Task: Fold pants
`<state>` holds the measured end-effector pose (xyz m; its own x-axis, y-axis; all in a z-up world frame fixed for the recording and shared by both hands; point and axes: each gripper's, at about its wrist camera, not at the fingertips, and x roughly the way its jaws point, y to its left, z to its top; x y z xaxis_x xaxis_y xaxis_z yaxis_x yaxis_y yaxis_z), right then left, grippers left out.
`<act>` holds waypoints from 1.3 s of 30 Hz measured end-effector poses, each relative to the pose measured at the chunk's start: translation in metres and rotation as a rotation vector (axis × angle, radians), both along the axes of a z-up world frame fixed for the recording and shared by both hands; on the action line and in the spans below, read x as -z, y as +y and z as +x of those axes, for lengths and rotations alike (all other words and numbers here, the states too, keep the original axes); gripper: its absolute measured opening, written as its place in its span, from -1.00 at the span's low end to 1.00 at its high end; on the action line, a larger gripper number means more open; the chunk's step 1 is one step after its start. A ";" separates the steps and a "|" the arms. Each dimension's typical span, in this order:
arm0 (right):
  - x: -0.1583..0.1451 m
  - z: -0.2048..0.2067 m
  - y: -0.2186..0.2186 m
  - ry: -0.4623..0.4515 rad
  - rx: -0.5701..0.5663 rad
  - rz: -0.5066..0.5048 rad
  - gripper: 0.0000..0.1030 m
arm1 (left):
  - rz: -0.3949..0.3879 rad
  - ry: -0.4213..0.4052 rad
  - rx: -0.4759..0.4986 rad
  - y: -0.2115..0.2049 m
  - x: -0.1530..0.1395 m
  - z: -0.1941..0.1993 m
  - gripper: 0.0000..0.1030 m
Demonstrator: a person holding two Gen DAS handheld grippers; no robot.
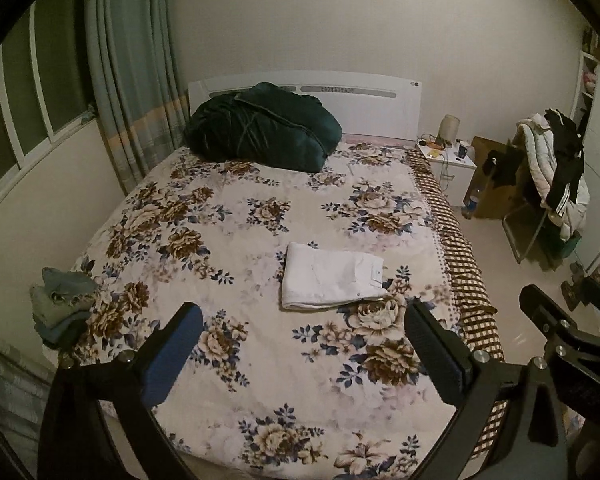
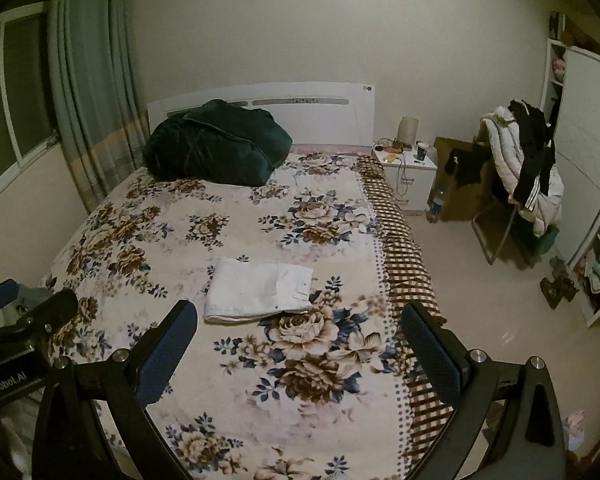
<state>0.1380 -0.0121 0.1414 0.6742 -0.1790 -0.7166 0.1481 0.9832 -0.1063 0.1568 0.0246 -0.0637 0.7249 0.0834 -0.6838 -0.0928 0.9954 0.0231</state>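
Observation:
White pants [image 1: 332, 276] lie folded into a neat rectangle on the floral bedspread [image 1: 236, 240], toward its right side; they also show in the right wrist view [image 2: 258, 290]. My left gripper [image 1: 302, 344] is open and empty, held above the foot of the bed, well short of the pants. My right gripper [image 2: 298, 340] is open and empty, held beside the left one, also back from the pants. In the left wrist view the right gripper [image 1: 556, 320] shows at the right edge.
A dark green bundle [image 1: 260, 128] lies by the headboard. A pile of folded clothes [image 1: 62, 304] sits on the bed's left edge. A nightstand [image 1: 448, 160], a cardboard box and a chair draped with clothes [image 1: 552, 176] stand right of the bed.

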 end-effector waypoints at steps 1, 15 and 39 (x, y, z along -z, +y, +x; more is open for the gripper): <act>-0.003 -0.004 0.001 -0.003 0.006 0.001 1.00 | -0.001 0.000 0.006 0.000 -0.001 -0.002 1.00; -0.016 -0.008 0.003 -0.020 0.023 0.001 1.00 | 0.015 -0.022 0.017 0.001 -0.013 -0.016 1.00; -0.031 -0.023 0.006 -0.033 0.037 -0.005 1.00 | -0.007 -0.023 0.031 0.006 -0.022 -0.031 1.00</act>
<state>0.1146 -0.0059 0.1722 0.6901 -0.2073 -0.6934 0.1876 0.9766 -0.1052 0.1262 0.0305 -0.0413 0.7429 0.0559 -0.6671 -0.0619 0.9980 0.0147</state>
